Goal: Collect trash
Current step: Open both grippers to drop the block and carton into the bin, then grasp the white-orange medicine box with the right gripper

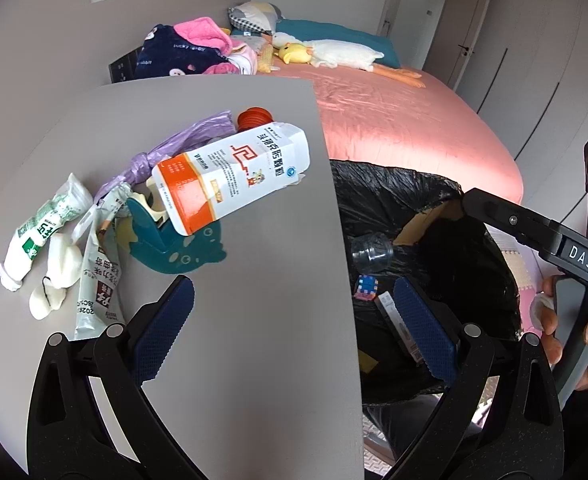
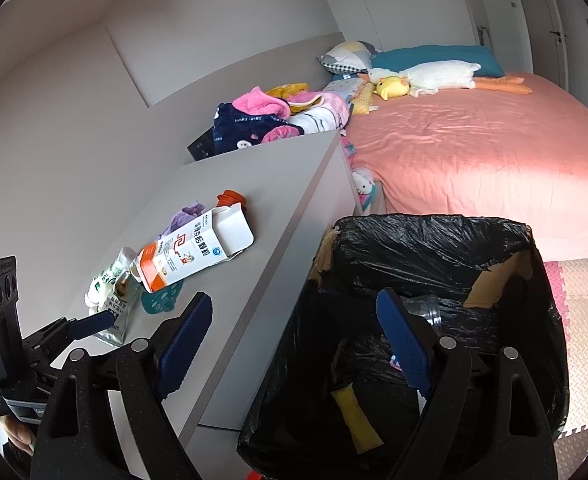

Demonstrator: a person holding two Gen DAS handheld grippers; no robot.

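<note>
Trash lies on the grey table [image 1: 254, 300]: a white-and-orange carton [image 1: 230, 176] on its side, a knotted purple bag [image 1: 182, 140], an orange cap [image 1: 254, 118], a green-and-white wrapper [image 1: 42, 232], crumpled tissue [image 1: 54, 280] and a sachet [image 1: 98, 280]. My left gripper [image 1: 294, 320] is open and empty over the table's right edge, short of the carton. My right gripper [image 2: 294, 344] is open and empty, straddling the table corner and the black-lined bin [image 2: 426, 240]. The carton [image 2: 194, 252] lies ahead to its left.
The bin [image 1: 414, 208] beside the table holds a clear cup [image 1: 370, 254], a coloured cube [image 1: 366, 286] and a yellow item [image 2: 350, 412]. A teal dinosaur-shaped holder [image 1: 174, 240] sits under the carton. Behind are a pink bed [image 2: 474, 160], piled clothes [image 2: 278, 116] and plush toys.
</note>
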